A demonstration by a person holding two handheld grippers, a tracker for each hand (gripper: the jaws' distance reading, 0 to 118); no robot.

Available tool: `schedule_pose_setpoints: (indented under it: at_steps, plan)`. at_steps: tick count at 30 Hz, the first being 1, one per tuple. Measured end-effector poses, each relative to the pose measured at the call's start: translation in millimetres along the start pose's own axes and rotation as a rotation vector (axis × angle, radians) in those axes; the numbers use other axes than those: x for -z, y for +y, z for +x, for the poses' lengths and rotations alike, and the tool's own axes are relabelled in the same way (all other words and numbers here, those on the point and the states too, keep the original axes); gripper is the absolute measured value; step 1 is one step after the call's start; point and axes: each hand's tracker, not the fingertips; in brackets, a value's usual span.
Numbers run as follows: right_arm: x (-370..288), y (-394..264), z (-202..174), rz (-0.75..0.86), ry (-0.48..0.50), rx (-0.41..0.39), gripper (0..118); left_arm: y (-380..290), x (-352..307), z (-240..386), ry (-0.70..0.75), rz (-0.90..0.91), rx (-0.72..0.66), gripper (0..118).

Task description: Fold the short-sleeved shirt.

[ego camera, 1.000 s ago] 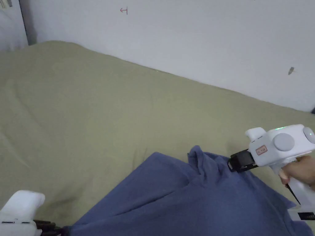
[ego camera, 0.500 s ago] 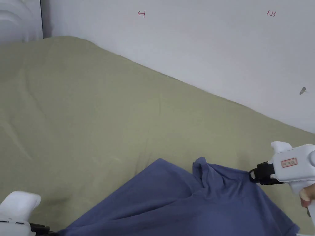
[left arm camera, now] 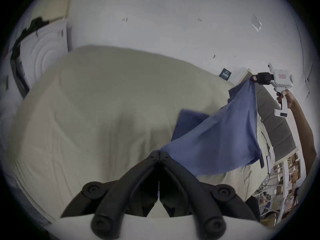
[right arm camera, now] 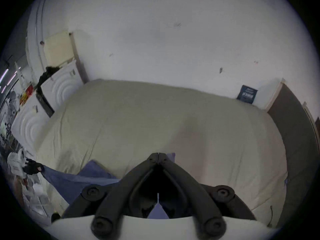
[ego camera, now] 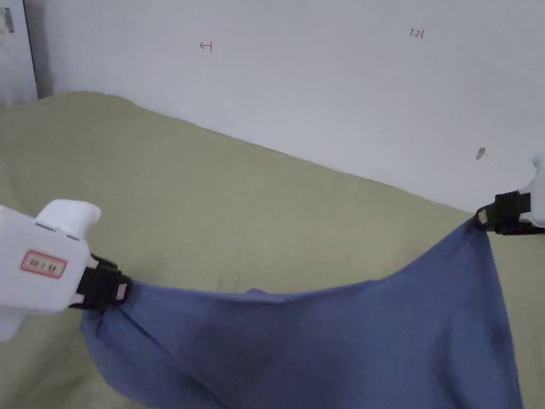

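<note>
With my left gripper (ego camera: 121, 292) and right gripper (ego camera: 483, 217) both clamped on the shirt (ego camera: 319, 341), I'd lower it evenly onto the bed (ego camera: 213, 202), keeping the top edge taut.

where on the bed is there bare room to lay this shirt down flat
The olive bed cover lies bare from the wall down to the blue shirt, across its whole width. That far stretch is the free patch. The near edge is crowded: the shirt hangs stretched between the left gripper and the right gripper, both clamped on its corners.
</note>
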Motion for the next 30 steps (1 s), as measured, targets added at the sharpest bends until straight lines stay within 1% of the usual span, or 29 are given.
schedule_pose_setpoints:
  at_steps: [1,2,3,6,8,9,10,11,12,13,15,16,17,18,20,23,25,28,29,30]
  plan:
    - [-0.3,6.4,5.8,-0.002,0.007,0.007,0,17.8,1.0,2.9,0.009,0.013,0.020,0]
    - [-6.1,12.7,8.4,0.020,-0.038,-0.005,0,36.9,2.3,6.9,0.037,0.031,0.042,0]
    - [-10.9,19.3,12.3,0.029,-0.055,-0.008,0,58.8,6.3,9.5,0.034,0.025,0.071,0]
    - [-17.0,42.3,25.9,0.049,-0.100,0.032,0,115.0,17.3,19.8,0.084,0.046,0.114,0]
    - [-24.5,57.5,32.7,0.097,-0.148,0.045,0,150.7,23.9,24.5,0.094,0.060,0.123,0]
    - [-23.0,69.5,34.9,0.100,-0.176,0.037,0,167.5,26.3,26.8,0.109,0.076,0.142,0]
    - [-26.4,77.6,37.1,0.125,-0.192,0.034,0,183.3,28.5,29.1,0.121,0.088,0.133,0]
    - [-29.2,86.3,39.5,0.125,-0.180,0.034,0,199.5,29.9,31.7,0.135,0.092,0.138,0]
    - [-34.3,95.7,40.6,0.164,-0.218,0.038,0,215.7,29.9,34.2,0.160,0.109,0.157,0]
    - [-35.5,106.1,42.1,0.186,-0.212,0.037,0,228.6,29.7,35.7,0.166,0.123,0.140,0]
    - [-42.2,122.6,44.6,0.225,-0.243,0.034,0,254.3,27.2,42.1,0.202,0.166,0.147,0]
    - [-43.7,129.9,46.5,0.216,-0.242,0.039,0,264.1,26.3,45.0,0.209,0.173,0.138,0]
    - [-46.7,137.2,45.7,0.232,-0.278,0.038,0,275.7,24.8,48.6,0.211,0.175,0.147,0]
    - [-49.2,143.0,45.7,0.248,-0.291,0.025,0,285.1,22.4,51.7,0.210,0.206,0.142,0]
    - [-54.2,152.3,43.9,0.268,-0.302,0.019,0,301.3,16.1,61.5,0.236,0.270,0.154,0]
    - [-63.1,169.4,37.9,0.321,-0.319,0.025,0,322.7,7.2,73.8,0.240,0.286,0.158,0]
    - [-70.3,178.8,33.2,0.357,-0.327,0.014,0,333.9,-0.1,80.3,0.248,0.298,0.159,0]
    - [-83.8,192.3,27.5,0.442,-0.346,0.019,0,347.8,-11.0,86.1,0.271,0.338,0.152,0]
    - [-89.1,193.3,21.9,0.428,-0.337,0.021,0,351.2,-13.7,86.6,0.272,0.343,0.152,0]
    - [-94.1,195.2,20.2,0.457,-0.351,0.034,0,358.3,-12.4,84.2,0.273,0.353,0.155,0]
